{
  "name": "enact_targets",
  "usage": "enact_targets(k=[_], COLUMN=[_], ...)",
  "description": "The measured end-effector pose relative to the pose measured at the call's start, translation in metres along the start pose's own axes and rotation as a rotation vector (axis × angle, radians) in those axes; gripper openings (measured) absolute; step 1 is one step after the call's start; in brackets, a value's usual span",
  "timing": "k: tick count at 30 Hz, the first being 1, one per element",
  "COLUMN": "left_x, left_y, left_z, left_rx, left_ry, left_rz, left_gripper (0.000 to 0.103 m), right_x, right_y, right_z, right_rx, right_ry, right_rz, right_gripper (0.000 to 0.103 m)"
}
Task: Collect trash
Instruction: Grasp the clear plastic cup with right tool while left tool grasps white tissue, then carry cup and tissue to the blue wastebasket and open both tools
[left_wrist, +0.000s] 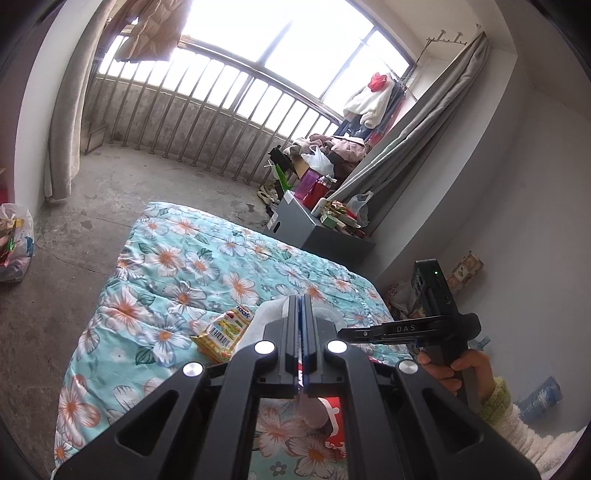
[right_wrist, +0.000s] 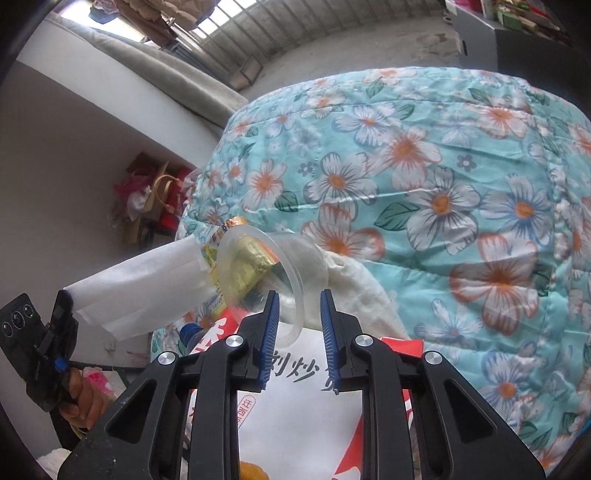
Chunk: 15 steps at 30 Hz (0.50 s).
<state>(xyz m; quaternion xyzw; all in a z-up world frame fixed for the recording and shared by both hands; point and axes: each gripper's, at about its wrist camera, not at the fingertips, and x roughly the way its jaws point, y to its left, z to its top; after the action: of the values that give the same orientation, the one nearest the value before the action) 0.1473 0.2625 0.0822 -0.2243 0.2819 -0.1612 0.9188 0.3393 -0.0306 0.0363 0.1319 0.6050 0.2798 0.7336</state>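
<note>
My left gripper (left_wrist: 303, 306) is shut on a white tissue (left_wrist: 271, 312); in the right wrist view the tissue (right_wrist: 136, 291) hangs from it at the left (right_wrist: 66, 299). A yellow snack wrapper (left_wrist: 221, 332) lies on the floral quilt (left_wrist: 177, 266) just left of it. My right gripper (right_wrist: 297, 314) is open, its jaws straddling the rim of a clear plastic cup (right_wrist: 280, 269) lying on its side with a gold wrapper (right_wrist: 247, 269) inside. Under it lies a red-and-white snack bag (right_wrist: 306, 406), also seen in the left wrist view (left_wrist: 334, 410). A crumpled white cloth (right_wrist: 354, 291) lies beside the cup.
A plastic bag of trash (left_wrist: 14, 243) sits on the concrete floor at left. A grey box (left_wrist: 317, 229) with bottles and clutter stands beyond the bed. Water bottles (left_wrist: 539, 398) lie at right. Bags and boxes (right_wrist: 155, 199) sit against the wall.
</note>
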Motion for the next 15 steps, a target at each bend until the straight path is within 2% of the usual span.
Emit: enact_targets(k=[5,10,15], left_x=[0.0,0.0,0.0], left_y=[0.0,-0.001,-0.005], left_z=[0.0,0.001,0.004], left_rx=[0.001,0.004,0.01], left_ry=[-0.003,-0.005,-0.013], left_rz=[-0.001,-0.005,-0.004], left_gripper=[0.0,0.001,0.0], right_x=[0.012,0.014,0.001], right_y=[0.002,-0.003,-0.002], right_z=[0.007,0.009,0.005], right_rx=[-0.005,-0.005,-0.003], right_ry=[0.019,0.016,-0.028], right_rz=[-0.044,-0.071,-0.063], right_gripper=[0.008,0.004,0.004])
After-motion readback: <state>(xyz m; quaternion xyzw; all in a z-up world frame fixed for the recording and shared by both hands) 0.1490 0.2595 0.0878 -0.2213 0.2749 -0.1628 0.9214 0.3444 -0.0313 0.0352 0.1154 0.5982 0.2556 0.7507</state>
